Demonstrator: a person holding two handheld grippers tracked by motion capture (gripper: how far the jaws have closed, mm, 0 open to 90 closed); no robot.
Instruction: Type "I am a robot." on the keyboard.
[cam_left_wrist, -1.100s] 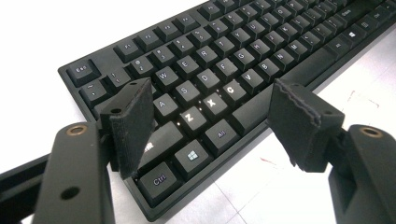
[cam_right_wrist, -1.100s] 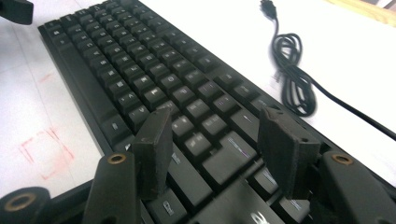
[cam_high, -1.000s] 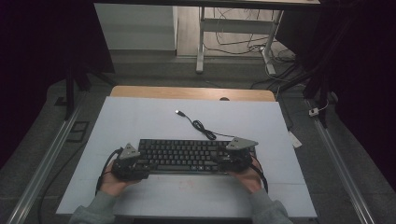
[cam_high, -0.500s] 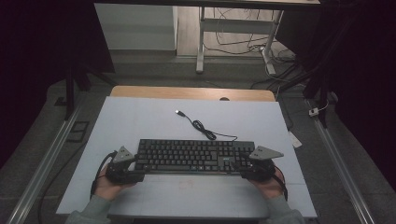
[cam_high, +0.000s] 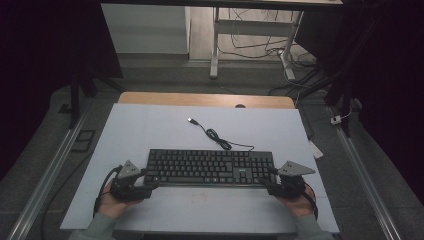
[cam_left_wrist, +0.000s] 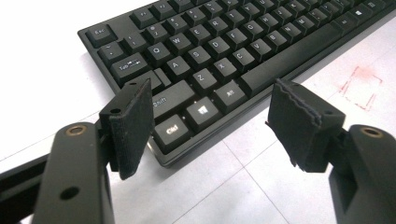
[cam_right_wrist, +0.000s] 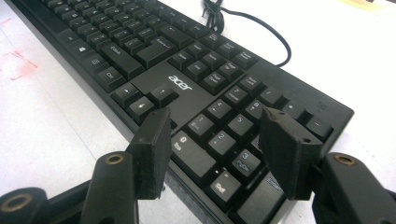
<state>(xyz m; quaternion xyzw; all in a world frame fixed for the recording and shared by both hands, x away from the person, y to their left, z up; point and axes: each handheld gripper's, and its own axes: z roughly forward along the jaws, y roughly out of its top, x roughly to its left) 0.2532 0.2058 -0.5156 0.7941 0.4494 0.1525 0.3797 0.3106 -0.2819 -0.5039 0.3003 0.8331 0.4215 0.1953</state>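
The keyboard (cam_high: 210, 167) lies near the table's (cam_high: 150, 125) near edge. The left gripper (cam_left_wrist: 212, 114) gapes at its near-left corner, and the right gripper (cam_right_wrist: 215, 140) gapes over its near-right corner, gripping nothing.

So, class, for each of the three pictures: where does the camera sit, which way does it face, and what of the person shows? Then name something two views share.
High view: fixed above the person's side, looking forward and down on the table; forearms, left gripper and right gripper enter from below.
Left gripper view: rides the left gripper, looking along its open jaws at the keyboard corner with Ctrl.
Right gripper view: rides the right gripper, open jaws over the number pad.
Shared: the keyboard; its cable in high and right views.
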